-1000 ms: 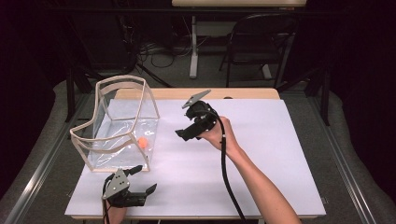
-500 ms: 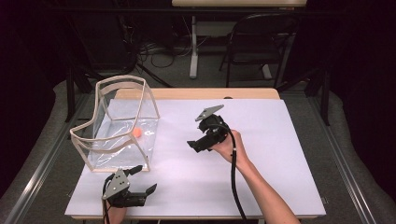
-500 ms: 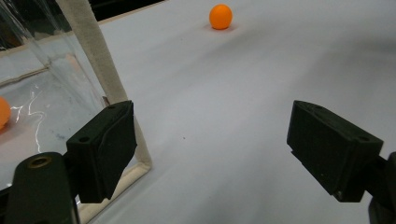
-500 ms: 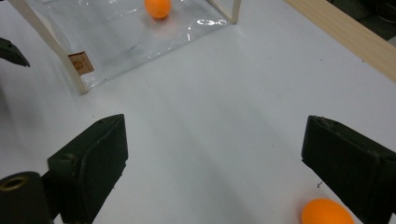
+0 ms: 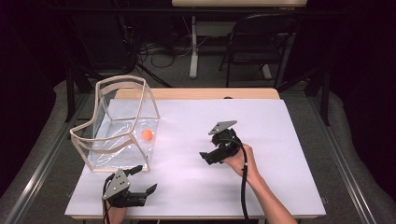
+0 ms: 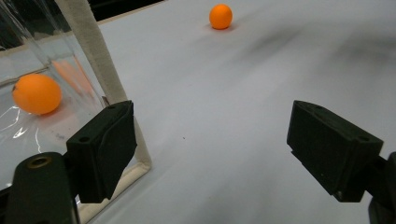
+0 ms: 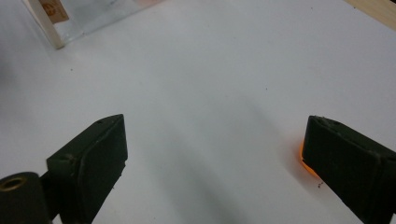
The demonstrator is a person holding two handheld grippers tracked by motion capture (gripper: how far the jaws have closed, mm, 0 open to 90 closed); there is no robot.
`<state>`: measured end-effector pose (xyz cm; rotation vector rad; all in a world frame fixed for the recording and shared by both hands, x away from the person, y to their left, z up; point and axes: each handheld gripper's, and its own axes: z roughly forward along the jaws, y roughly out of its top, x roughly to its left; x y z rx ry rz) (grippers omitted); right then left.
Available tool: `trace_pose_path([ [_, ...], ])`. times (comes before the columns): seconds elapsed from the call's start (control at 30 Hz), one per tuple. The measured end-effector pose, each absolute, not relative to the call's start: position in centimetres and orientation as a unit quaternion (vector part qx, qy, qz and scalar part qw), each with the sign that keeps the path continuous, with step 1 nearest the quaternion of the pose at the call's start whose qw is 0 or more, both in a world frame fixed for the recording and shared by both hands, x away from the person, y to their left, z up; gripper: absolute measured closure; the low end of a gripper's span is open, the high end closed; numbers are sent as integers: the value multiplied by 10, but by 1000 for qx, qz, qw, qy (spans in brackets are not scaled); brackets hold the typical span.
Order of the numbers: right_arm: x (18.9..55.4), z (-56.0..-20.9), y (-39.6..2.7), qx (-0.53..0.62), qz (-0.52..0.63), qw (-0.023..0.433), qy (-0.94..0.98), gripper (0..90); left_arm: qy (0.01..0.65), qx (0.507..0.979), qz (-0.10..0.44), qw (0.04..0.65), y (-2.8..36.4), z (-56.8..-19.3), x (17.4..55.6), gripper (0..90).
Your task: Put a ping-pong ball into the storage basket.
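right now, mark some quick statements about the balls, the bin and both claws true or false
1. An orange ball lies inside the clear bin. True.
2. The right claw is shut on a ball. False: its jaws stand open, and a second ball peeks out from behind one jaw.
3. The left claw is open with nothing between its jaws. True.
4. The bin lies tipped on its side. False: it stands upright on the white table.
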<state>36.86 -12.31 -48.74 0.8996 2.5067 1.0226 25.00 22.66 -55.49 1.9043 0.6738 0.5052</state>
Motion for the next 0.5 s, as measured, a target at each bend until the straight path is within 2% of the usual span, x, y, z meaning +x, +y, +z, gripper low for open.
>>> trace_pose_path([
  [0.5, 353, -512, -144, 332, 344, 143, 867, 50, 280, 790, 211, 503, 227, -555, 249, 157],
])
